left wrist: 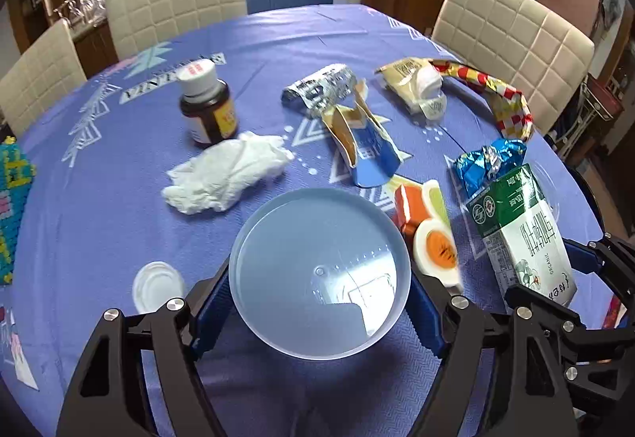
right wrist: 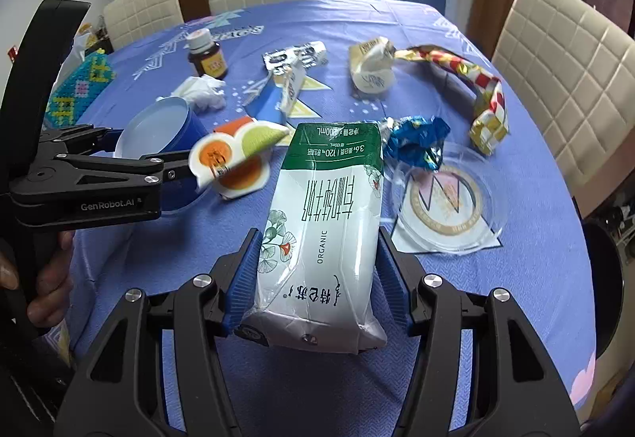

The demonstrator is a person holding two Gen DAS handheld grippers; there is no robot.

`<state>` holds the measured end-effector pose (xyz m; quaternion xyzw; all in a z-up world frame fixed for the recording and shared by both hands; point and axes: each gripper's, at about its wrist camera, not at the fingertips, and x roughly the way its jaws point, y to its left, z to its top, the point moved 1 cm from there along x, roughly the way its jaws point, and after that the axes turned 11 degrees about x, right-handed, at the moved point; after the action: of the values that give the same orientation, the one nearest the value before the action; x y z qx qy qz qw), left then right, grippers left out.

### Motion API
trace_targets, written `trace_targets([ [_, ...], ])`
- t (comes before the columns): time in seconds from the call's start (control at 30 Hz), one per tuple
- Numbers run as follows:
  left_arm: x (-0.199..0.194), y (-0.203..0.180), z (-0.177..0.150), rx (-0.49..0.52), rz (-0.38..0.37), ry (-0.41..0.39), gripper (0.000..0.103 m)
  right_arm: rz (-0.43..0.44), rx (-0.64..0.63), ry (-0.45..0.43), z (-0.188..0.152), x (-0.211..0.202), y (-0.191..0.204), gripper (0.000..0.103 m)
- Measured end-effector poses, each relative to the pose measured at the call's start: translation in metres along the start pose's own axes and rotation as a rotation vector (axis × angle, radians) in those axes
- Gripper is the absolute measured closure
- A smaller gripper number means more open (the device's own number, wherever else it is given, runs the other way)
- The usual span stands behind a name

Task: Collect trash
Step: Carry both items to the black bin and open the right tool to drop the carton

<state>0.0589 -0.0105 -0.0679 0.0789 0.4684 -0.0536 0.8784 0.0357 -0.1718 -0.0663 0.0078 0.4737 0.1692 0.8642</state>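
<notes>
A light blue plastic cup (left wrist: 317,278) fills the bottom middle of the left wrist view. My left gripper (left wrist: 319,312) is shut on it, one blue pad against each side of the rim. In the right wrist view the same cup (right wrist: 158,119) sits in that gripper (right wrist: 158,155) at the left. My right gripper (right wrist: 317,274) is shut on a green and white milk carton (right wrist: 329,222), which lies lengthwise between the pads. The carton (left wrist: 516,222) also shows at the right of the left wrist view.
On the blue tablecloth (left wrist: 119,199) lie a white tissue (left wrist: 230,171), a brown pill bottle (left wrist: 208,103), a torn blue carton (left wrist: 365,147), a silver wrapper (left wrist: 317,87), a checkered wrapper (left wrist: 504,99), blue foil (left wrist: 488,163), an egg-print pack (left wrist: 432,234) and a white lid (left wrist: 156,286). Cream chairs ring the table.
</notes>
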Motion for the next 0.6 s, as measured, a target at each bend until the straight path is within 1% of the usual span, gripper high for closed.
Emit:
trace_targets([
  [0.13,-0.019,0.002,0.003,-0.017,0.051,-0.049,0.029,0.003,-0.039,-0.027,0.005,-0.011,0.004,0.045],
  [0.27,-0.038,0.000,0.012,-0.026,0.070,-0.100,0.029,-0.006,-0.049,-0.068,0.014,-0.025,-0.001,0.045],
  [0.43,-0.048,-0.019,0.026,-0.006,0.050,-0.139,0.029,-0.034,-0.043,-0.116,0.023,-0.044,-0.018,0.045],
  [0.6,-0.053,-0.052,0.039,0.040,0.023,-0.166,0.029,-0.065,-0.012,-0.143,0.026,-0.059,-0.044,0.045],
])
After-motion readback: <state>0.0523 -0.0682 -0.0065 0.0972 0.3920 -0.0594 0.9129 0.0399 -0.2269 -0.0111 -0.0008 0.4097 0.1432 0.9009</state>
